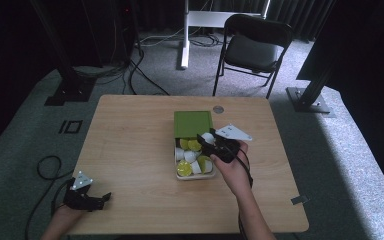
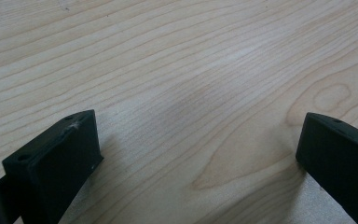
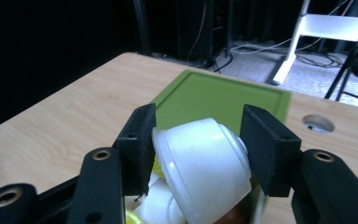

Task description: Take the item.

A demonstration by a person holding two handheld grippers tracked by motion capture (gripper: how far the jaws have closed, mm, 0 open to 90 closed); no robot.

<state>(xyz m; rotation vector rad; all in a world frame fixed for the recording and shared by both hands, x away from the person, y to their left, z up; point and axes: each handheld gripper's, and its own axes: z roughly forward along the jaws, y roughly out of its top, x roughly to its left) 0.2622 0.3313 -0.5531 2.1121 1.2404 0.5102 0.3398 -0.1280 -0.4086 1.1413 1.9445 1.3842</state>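
A small wooden box [image 1: 177, 174] in the middle of the table holds several white capsules with yellow-green tops [image 1: 184, 168]. Its green sliding lid [image 1: 193, 123] is pushed back, half off the far end; in the right gripper view the green lid [image 3: 223, 100] lies just beyond the jaws. My right gripper [image 1: 207, 139] hovers over the box's far end, shut on a white capsule [image 3: 204, 165] lying on its side between the pads. My left gripper [image 1: 102, 197] rests near the table's front left corner, and in its own view my left gripper [image 2: 196, 149] is open over bare wood.
A round cable hole [image 1: 218, 109] sits in the table [image 1: 130, 145] behind the lid. A black folding chair [image 1: 252, 47] and a white desk leg [image 1: 184, 35] stand beyond the far edge. Cables run over the carpet at the left.
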